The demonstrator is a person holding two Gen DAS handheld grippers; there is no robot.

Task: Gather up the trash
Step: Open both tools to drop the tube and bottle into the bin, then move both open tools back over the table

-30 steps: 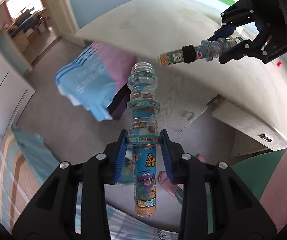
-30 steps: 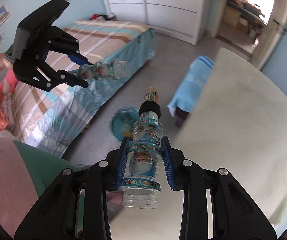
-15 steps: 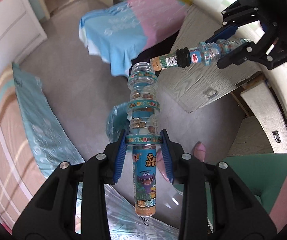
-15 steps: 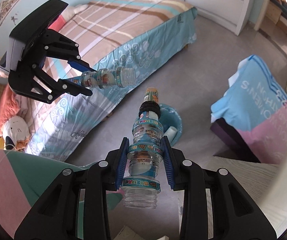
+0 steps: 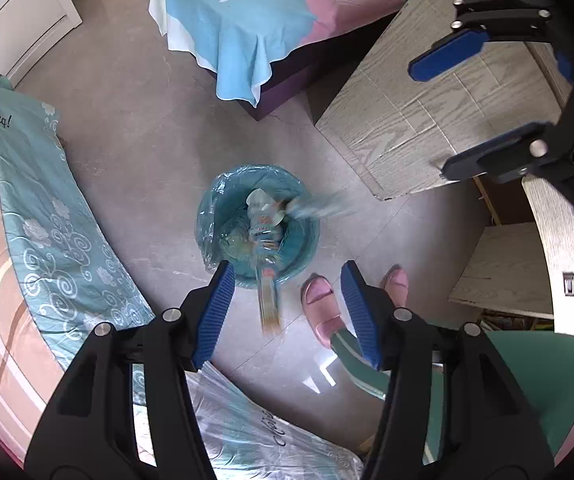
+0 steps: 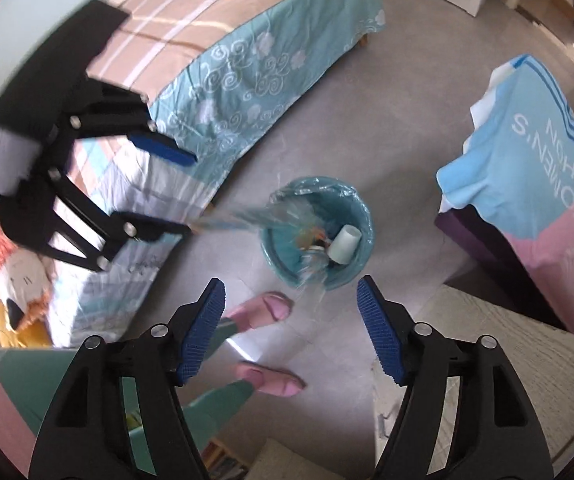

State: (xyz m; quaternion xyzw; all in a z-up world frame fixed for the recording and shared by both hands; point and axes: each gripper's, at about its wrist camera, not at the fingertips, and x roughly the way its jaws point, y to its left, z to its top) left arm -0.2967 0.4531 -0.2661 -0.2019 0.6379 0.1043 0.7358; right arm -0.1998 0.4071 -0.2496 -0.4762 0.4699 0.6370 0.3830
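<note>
A round blue bin (image 5: pixel 211 216) lined with a plastic bag stands on the grey floor, also in the right wrist view (image 6: pixel 361 216). Two clear plastic bottles are falling, blurred: one (image 5: pixel 265 236) drops from my left gripper (image 5: pixel 285 312) into the bin, the other (image 5: pixel 323 206) streaks in from the right. In the right wrist view these bottles (image 6: pixel 315 270) (image 6: pixel 239 216) blur over the bin. A white paper cup (image 6: pixel 345 244) lies inside. Both grippers are open and empty above the bin; my right gripper (image 6: pixel 291 326) also shows in the left view (image 5: pixel 483 104).
A bed with a teal patterned sheet (image 5: pixel 47 248) lies left of the bin. A stool draped with a blue and pink cloth (image 5: pixel 271 12) stands beyond it. A wood-grain desk (image 5: pixel 419 92) is at right. The person's pink slippers (image 5: pixel 321 304) stand beside the bin.
Both grippers have opened and let go of their bottles, which now fall into the bin. Both views have tilted down onto the bin.
</note>
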